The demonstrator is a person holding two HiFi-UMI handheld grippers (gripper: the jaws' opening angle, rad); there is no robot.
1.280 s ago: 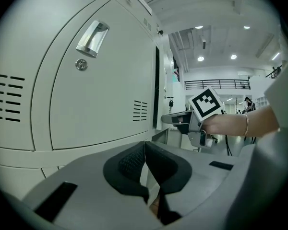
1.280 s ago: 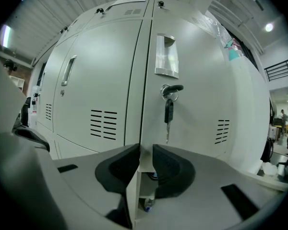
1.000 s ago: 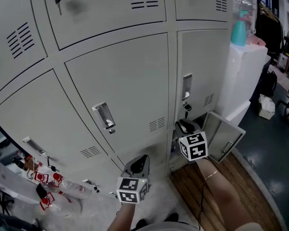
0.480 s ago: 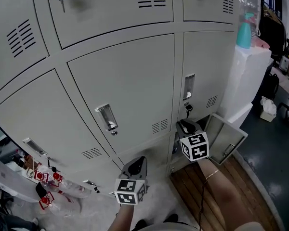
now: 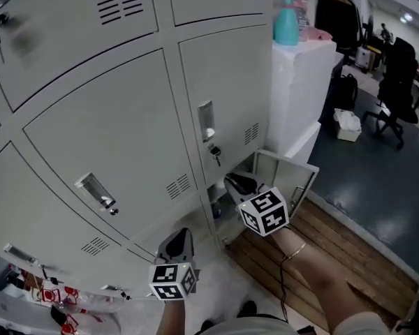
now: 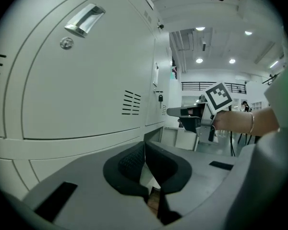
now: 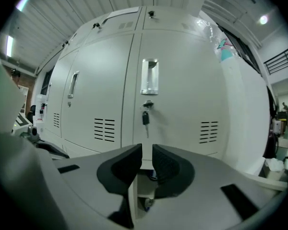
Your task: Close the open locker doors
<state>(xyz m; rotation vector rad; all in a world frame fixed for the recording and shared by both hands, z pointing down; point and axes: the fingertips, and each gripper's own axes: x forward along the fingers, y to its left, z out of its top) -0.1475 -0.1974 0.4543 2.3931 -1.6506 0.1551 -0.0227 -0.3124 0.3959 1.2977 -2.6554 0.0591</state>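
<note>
Since a second ago the head view has swung right, so the grey lockers (image 5: 105, 131) sit further left and more dark floor shows at right. Low before the closed bottom doors, the left gripper (image 5: 177, 240) has its jaws pressed together on nothing. Just right of it, the right gripper (image 5: 239, 184) faces the bottom-right compartment below a key (image 5: 215, 154) hanging in a lock, its jaws a narrow gap apart with nothing between them. Just beside it, the open locker door (image 5: 288, 176) stands swung out over the wooden platform (image 5: 328, 246). Further right, a teal spray bottle (image 5: 286, 21) tops a white cabinet (image 5: 300, 89).
</note>
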